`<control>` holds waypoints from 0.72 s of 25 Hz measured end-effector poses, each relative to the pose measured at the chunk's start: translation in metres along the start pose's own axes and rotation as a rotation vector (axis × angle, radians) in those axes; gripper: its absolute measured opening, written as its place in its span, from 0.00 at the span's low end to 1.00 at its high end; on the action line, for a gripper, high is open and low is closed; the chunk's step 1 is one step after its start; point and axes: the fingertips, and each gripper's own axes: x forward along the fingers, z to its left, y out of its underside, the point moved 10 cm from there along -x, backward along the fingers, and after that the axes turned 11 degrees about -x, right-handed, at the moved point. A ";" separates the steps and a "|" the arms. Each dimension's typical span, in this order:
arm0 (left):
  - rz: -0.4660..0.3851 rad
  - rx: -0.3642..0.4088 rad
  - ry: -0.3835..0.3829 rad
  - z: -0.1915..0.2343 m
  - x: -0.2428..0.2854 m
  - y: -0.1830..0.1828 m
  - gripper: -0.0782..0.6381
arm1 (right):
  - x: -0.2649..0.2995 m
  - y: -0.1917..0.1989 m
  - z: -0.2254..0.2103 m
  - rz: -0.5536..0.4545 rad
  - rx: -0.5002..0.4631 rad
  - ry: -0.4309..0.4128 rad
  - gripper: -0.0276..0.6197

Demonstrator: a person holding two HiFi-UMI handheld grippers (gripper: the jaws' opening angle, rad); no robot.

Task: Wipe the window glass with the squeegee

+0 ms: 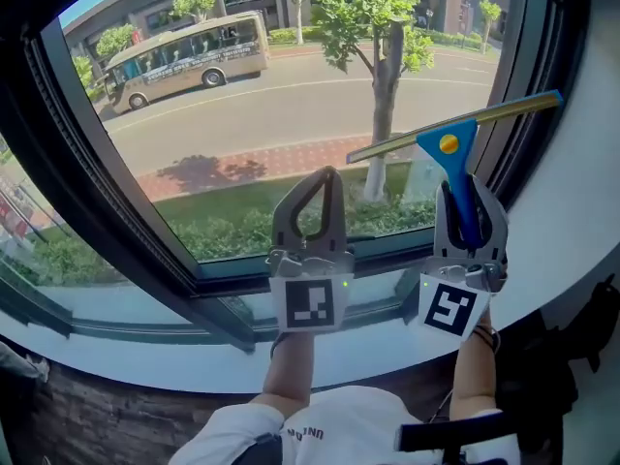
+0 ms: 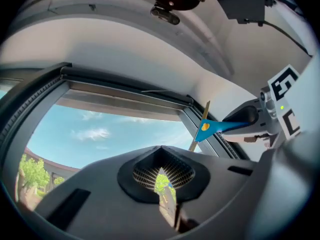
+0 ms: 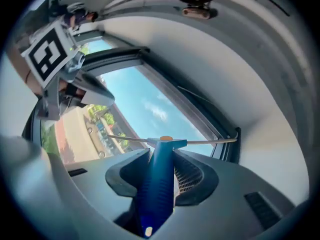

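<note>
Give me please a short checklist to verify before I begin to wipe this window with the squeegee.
1. Squeegee handle clamped in the right gripper: ok.
2. Left gripper empty, fingers together: ok.
3. Blade pressed on the window glass: cannot tell.
4. Blade level: not ok, its right end sits higher.
5. Blade's right end clear of the window frame: cannot tell, they overlap in the head view.
</note>
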 end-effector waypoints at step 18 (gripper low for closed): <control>-0.037 -0.040 -0.220 0.035 -0.043 -0.032 0.11 | 0.009 -0.050 0.022 -0.176 0.740 0.131 0.27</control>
